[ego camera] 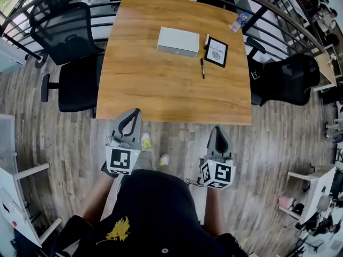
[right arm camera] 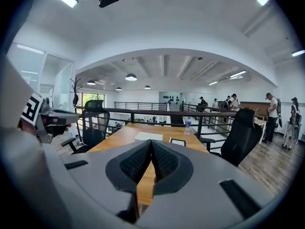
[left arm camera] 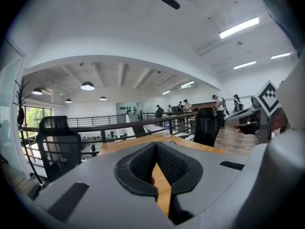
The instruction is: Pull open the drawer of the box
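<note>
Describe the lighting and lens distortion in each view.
Head view: soft, even light on the table, with no hard shadows; the railing bows under the wide lens. Left gripper view: heavy fisheye, black corners, and the ceiling light strips are blown out. Right gripper view: same fisheye and dark corners; the near body of the right gripper looks soft.

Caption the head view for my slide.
Left gripper and right gripper, both shut, hover short of the table; box at far side.
</note>
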`<state>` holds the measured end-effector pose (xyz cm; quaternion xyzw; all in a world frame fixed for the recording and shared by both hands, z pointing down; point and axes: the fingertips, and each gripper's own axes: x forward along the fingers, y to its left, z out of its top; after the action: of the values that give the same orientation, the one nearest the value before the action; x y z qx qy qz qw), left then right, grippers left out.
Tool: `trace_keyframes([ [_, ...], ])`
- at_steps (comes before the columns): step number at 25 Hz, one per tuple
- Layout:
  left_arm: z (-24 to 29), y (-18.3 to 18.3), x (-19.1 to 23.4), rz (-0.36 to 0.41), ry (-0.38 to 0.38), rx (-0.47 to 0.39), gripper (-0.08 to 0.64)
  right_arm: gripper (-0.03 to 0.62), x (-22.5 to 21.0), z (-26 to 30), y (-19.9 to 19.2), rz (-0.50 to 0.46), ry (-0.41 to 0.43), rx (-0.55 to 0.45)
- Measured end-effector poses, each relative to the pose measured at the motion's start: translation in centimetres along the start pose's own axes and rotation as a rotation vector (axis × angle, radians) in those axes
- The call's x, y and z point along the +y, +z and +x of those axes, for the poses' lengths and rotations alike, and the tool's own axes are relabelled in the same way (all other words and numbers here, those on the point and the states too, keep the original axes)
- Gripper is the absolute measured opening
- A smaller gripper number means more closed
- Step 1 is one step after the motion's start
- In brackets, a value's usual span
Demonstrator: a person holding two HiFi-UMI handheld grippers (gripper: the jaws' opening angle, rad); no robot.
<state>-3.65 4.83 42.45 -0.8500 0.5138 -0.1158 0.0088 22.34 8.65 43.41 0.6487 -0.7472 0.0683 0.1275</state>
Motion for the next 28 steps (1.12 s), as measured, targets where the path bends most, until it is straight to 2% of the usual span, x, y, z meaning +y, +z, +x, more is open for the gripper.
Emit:
trace_keyframes([
  [6,3.8,1.8,4.0,0.070,-0.074,-0.070,0.014,-0.004,1.8,3.9,3.9,-0.023,-0.049,-0.007],
  [9,5.0,2.1,6.6,0.101,-0.087,-0.093,0.014,-0.005,2.8,5.1,4.5,-0.036,-0.073,0.002],
  [15,6.1,1.3,10.5,0.020,-0.074,-0.115,0.014,-0.005,5.1,6.6,4.5,-0.031,-0.097,0.028],
  [23,7.7,0.3,12.1,-0.038,-0.080,-0.112,0.014,-0.005,6.5,9.4,5.1,-0.033,-0.098,0.014],
  [25,8.1,0.3,12.1,-0.036,-0.094,-0.116,0.014,-0.004,6.7,10.3,5.4,0.000,-0.090,0.002],
  [28,9.2,1.3,12.2,0.012,-0.101,-0.135,0.014,-0.003,6.5,12.0,6.2,0.016,-0.085,-0.020],
])
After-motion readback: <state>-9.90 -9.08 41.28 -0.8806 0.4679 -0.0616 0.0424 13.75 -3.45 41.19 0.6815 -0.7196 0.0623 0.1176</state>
